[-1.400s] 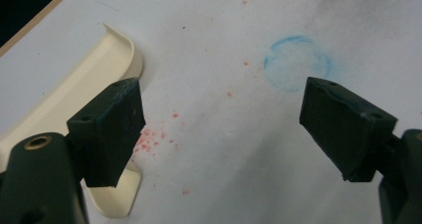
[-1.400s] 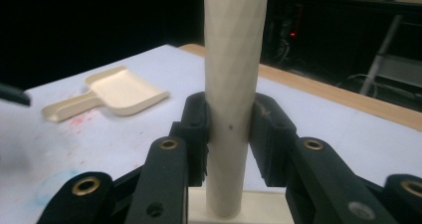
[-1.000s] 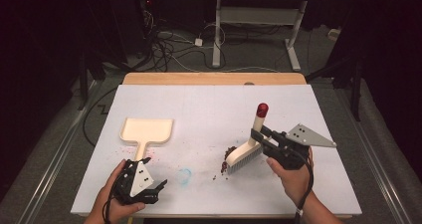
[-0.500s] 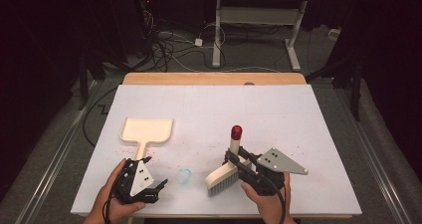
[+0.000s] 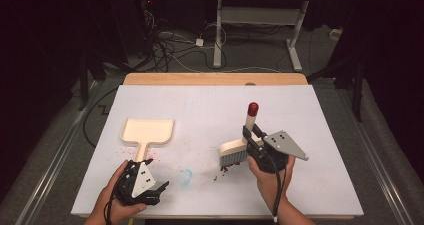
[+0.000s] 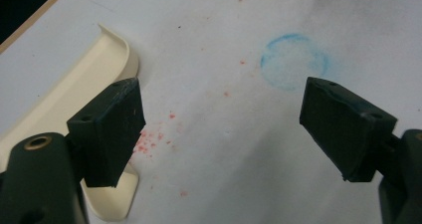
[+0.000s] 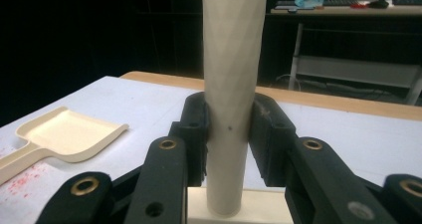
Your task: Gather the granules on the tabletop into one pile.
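- A person works at a white table [image 5: 320,115], one two-jaw gripper in each hand, sweeping scattered crumbs.
- The right gripper [image 5: 251,141] is clamped on the cream handle of a small hand brush [image 5: 235,152]. In the right gripper view both jaws press the sides of the brush [image 7: 234,84] handle, which rises straight up between them.
- The handle stands nearly upright, its red tip at the top, so the grey bristles meet the table flat. That hold probably lets the brush drag crumbs sideways.
- Dark red crumbs [image 5: 223,169] lie just beside the bristles, on the side nearest the person.
- The cream dustpan [image 5: 148,131] lies flat on the table, well to the left of the brush, its handle pointing toward the person, likely so crumbs can be pushed in.
- The left gripper [image 5: 150,187] rests near the table's front edge, just behind the dustpan handle. In the left gripper view its jaws stand wide apart and hold nothing; the dustpan [image 6: 64,104] handle lies beside one jaw.
- A faint blue ring [image 6: 294,61] and red specks [image 6: 149,140] stain the table between the jaws.
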Available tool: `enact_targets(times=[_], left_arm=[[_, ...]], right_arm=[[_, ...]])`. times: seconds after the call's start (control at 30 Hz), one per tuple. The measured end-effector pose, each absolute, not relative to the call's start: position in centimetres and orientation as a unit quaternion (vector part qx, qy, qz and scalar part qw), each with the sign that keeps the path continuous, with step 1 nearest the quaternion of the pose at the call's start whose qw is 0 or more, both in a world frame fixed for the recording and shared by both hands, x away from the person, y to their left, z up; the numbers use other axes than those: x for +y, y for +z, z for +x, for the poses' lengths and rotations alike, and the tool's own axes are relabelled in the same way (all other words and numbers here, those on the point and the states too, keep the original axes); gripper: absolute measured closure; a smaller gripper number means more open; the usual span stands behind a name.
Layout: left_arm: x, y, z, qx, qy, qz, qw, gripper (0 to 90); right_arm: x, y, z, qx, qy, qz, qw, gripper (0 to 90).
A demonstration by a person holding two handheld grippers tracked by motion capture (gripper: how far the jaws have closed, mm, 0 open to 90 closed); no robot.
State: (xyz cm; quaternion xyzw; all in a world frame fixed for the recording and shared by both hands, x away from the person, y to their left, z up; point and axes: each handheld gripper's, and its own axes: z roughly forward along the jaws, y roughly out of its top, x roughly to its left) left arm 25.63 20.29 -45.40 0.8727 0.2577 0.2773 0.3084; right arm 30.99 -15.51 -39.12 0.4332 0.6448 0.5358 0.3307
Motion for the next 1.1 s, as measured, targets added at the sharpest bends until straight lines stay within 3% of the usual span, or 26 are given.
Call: enact_targets(times=[0.27, 0.47, 0.73, 1.1], left_arm=[[20.4, -45.4, 25.7, 0.26, 0.279, 0.871, 0.309, 17.2], [20.4, -45.2, 25.6, 0.258, 0.281, 0.87, 0.312, 17.2], [20.4, -45.4, 25.7, 0.254, 0.276, 0.873, 0.311, 17.2], [20.5, -45.5, 25.7, 0.255, 0.274, 0.874, 0.309, 17.2]], right_arm=[[-15.6, -38.0, 28.8, 0.66, 0.553, 0.414, 0.296, 70.4], [-13.0, -38.3, 26.3, 0.691, 0.549, 0.39, 0.262, 70.4], [-10.8, -39.6, 27.2, 0.692, 0.525, 0.392, 0.303, 70.4], [-12.8, -39.6, 31.0, 0.657, 0.511, 0.435, 0.344, 70.5]])
